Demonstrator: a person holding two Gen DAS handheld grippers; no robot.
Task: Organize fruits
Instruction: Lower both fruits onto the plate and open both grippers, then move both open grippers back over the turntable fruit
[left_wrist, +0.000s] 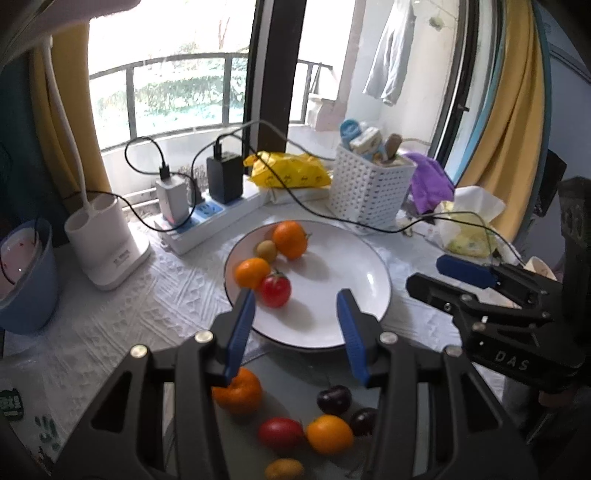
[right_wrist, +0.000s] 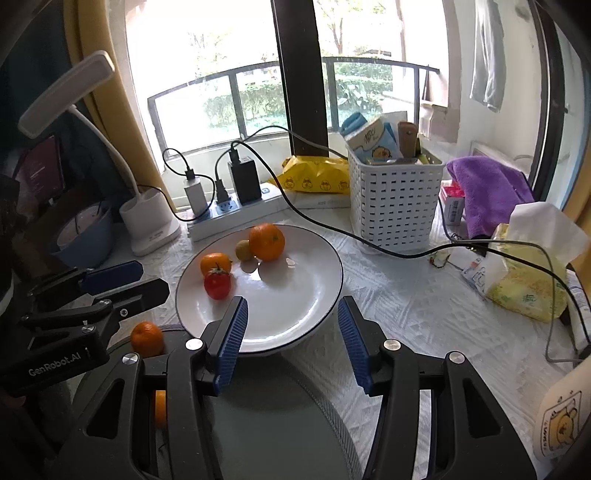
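Note:
A white plate holds two oranges, a small green fruit and a red tomato. In front of it a grey tray holds an orange, a tomato, a yellow-orange fruit and two dark cherries. My left gripper is open and empty above the plate's near rim. My right gripper is open and empty over the plate's near edge; it also shows in the left wrist view.
A white basket, a power strip with chargers, a black cable across the plate's far side, a white lamp base, a blue bowl, a tissue pack and a purple cloth surround the plate.

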